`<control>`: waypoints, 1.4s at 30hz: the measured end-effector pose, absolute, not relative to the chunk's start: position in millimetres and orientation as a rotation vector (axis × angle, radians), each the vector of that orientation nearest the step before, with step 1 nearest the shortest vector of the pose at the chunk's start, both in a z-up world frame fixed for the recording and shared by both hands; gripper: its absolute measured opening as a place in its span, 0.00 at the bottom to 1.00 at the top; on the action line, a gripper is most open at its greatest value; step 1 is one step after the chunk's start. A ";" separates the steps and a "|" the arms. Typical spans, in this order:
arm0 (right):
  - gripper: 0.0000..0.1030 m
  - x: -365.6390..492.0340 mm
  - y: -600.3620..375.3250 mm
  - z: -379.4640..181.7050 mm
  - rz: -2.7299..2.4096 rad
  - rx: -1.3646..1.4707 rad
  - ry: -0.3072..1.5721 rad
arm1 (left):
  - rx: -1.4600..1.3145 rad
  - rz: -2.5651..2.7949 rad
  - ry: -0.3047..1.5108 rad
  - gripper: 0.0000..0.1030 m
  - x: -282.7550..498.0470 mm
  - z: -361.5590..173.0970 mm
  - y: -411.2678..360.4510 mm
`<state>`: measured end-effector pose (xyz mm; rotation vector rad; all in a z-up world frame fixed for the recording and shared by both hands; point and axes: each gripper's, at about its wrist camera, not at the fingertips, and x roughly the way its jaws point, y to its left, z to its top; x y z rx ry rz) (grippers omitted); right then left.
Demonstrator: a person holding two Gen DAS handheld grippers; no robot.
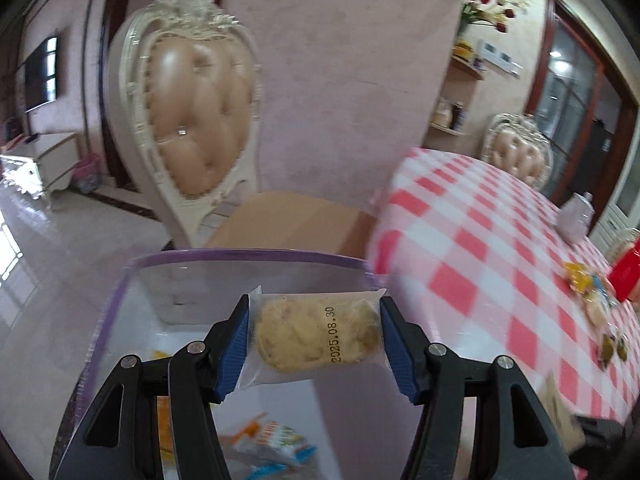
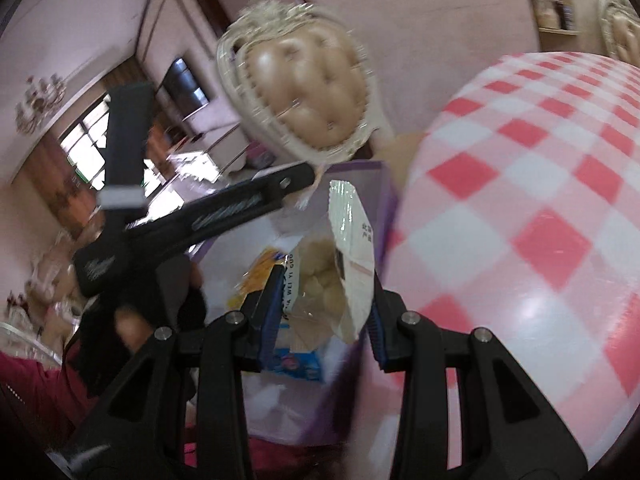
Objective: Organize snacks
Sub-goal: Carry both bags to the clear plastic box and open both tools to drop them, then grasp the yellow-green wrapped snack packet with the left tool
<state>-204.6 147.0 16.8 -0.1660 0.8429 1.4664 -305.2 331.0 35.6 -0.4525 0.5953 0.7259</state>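
Observation:
In the left wrist view my left gripper is shut on a clear-wrapped round cookie with a printed date, held over a clear storage bin with a purple rim. Several snack packets lie on the bin's floor. In the right wrist view my right gripper is shut on a white snack bag with pale pieces showing through its clear side, held above the same bin. The left gripper's black body crosses the left of that view.
The table with a pink-and-white checked cloth lies right of the bin and carries more snacks and a red box. A cream tufted chair with a cardboard box on it stands behind the bin. A person's red sleeve shows low left.

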 end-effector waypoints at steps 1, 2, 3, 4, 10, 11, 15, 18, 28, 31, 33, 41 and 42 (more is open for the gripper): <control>0.42 -209.2 149.7 15.9 1.486 -0.182 0.845 | -0.453 0.752 0.599 0.60 -308.0 35.1 335.3; 0.42 -216.9 154.0 14.2 1.518 -0.208 0.852 | -0.454 0.773 0.600 0.62 -310.7 34.9 338.2; 0.42 -223.1 157.1 13.2 1.543 -0.229 0.854 | -0.453 0.805 0.600 0.63 -312.9 35.2 340.9; 0.44 -226.8 158.2 12.8 1.556 -0.250 0.855 | -0.451 0.841 0.605 0.68 -314.1 35.5 342.8; 0.72 -224.9 145.8 21.5 1.506 -0.301 0.772 | -0.433 0.871 0.624 0.79 -305.2 37.3 335.0; 0.72 -218.0 138.6 24.3 1.487 -0.293 0.757 | -0.428 0.861 0.630 0.80 -298.8 37.8 330.6; 0.72 -181.7 101.0 30.3 1.384 -0.271 0.717 | -0.408 0.787 0.656 0.81 -265.3 40.0 304.7; 0.72 -149.5 64.0 28.3 1.270 -0.248 0.718 | -0.383 0.673 0.701 0.81 -225.1 38.5 271.2; 0.72 -22.2 -126.3 49.1 0.694 -0.006 0.688 | -0.334 0.085 0.799 0.81 -89.2 31.1 97.0; 0.74 13.4 -193.0 50.2 0.529 0.190 0.718 | -0.217 -0.030 0.793 0.81 -60.4 30.2 43.4; 0.74 31.2 -234.7 45.0 0.441 0.341 0.743 | -0.119 -0.064 0.815 0.81 -41.4 28.3 14.7; 0.74 38.8 -277.3 50.8 0.392 0.521 0.721 | -0.078 -0.145 0.917 0.81 5.7 6.8 -27.9; 0.74 38.5 -277.0 50.8 0.396 0.515 0.724 | -0.070 -0.154 0.905 0.80 5.1 6.3 -29.3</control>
